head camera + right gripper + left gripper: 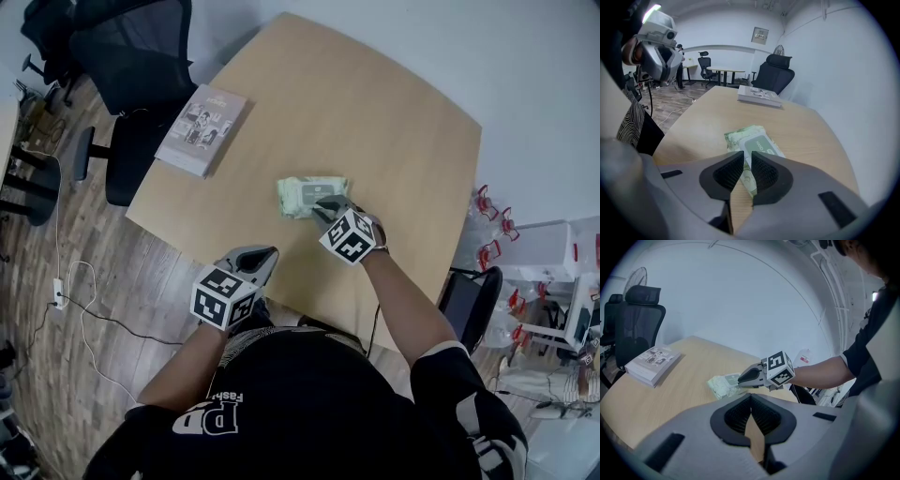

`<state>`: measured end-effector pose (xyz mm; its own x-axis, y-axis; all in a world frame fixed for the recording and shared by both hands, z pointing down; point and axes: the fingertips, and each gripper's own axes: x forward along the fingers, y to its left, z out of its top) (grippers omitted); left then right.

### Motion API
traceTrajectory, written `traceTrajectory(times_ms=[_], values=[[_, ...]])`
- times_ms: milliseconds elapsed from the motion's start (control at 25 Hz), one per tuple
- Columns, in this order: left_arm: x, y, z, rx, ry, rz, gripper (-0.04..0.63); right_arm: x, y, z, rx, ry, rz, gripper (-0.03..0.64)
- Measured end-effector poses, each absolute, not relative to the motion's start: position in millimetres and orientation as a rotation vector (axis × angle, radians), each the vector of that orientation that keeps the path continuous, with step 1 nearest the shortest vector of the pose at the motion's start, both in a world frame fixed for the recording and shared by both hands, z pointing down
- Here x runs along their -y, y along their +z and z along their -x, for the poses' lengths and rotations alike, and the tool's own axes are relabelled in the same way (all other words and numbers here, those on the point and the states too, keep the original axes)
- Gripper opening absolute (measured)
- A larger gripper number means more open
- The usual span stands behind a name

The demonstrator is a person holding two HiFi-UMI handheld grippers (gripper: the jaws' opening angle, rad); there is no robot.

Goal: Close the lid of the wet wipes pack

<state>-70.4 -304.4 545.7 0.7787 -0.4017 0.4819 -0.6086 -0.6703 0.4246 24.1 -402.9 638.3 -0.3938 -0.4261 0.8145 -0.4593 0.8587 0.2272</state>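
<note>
Table (394,122): light wood with rounded corners, seen from above; the person stands at its near edge.
Wet wipes pack (302,195): pale green and lying flat near the middle of the table, toward the near edge.
Lid (761,142): a white-green flap on top of the pack. It looks flat, but whether it is snapped down cannot be told.
Right gripper (747,153): tilted steeply down over the near right end of the pack. The jaws stand a narrow slit apart and the lid shows through the slit. The pads are not seen pressing on anything.
Left gripper (751,395): held off the near table edge, well apart from the pack. The jaw tips meet and nothing is between them.
In the way: in the head view the right gripper covers the pack's near right corner. In the left gripper view it hides the pack's right end.
Book (202,129): lies flat by the far left table edge, well apart from the pack.
Office chair (131,66): black, just beyond the book's corner of the table.
Floor: a power strip (59,292) with a trailing cable lies on the wood planks to the left.
Fan (637,278): stands against the wall behind the chair.
</note>
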Motion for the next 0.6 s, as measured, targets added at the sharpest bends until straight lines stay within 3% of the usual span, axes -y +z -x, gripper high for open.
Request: traceTrajectory(times_ms=[600], values=[[310.3,495.3,69.6,0.539,0.451,-2.614,0.018,333.0,517.6,-20.3,2.367,0.323,-1.241,0.006]])
